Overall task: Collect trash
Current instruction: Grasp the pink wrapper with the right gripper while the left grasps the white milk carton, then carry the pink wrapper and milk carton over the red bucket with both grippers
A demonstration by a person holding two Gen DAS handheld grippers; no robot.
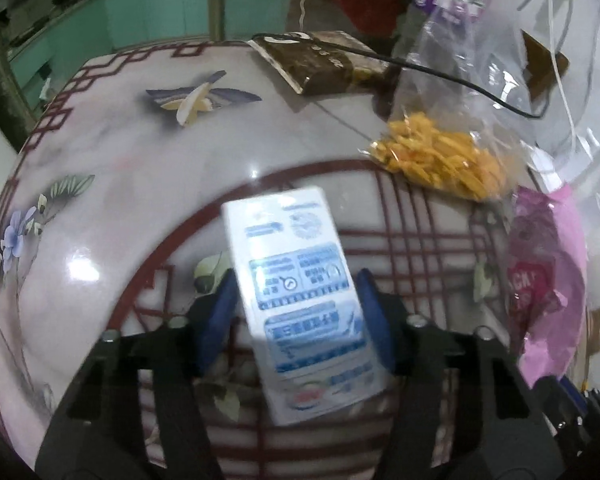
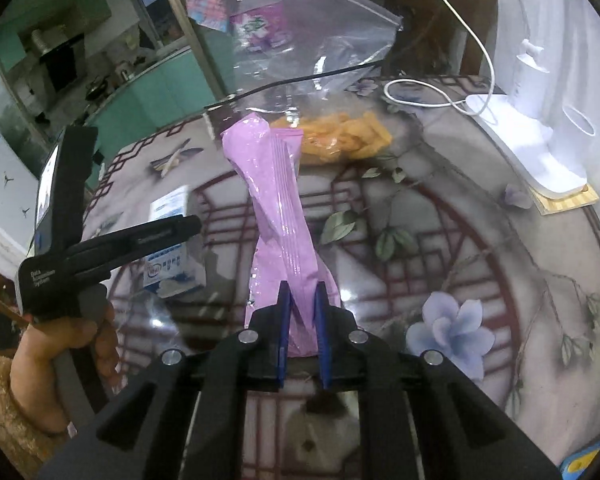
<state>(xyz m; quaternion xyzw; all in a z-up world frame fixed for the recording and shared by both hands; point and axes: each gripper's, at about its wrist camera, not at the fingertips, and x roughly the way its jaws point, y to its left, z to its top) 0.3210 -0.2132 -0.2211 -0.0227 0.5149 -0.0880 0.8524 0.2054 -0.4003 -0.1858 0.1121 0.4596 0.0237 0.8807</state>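
A white and blue carton (image 1: 300, 304) sits between the blue pads of my left gripper (image 1: 296, 304), which grips it by its sides over the patterned table (image 1: 120, 160). The carton also shows in the right wrist view (image 2: 172, 248) with the left gripper body (image 2: 100, 248) over it. My right gripper (image 2: 302, 300) is shut on a pink wrapper (image 2: 276, 208) that stands up from the pads; the wrapper also shows at the right of the left wrist view (image 1: 544, 280).
A clear bag with orange snacks (image 1: 440, 156) lies beyond the carton, also seen in the right wrist view (image 2: 340, 136). A brown packet (image 1: 320, 62) and a black cable (image 1: 440, 74) lie at the far edge. A white appliance (image 2: 540, 128) and white cable (image 2: 420, 96) stand right.
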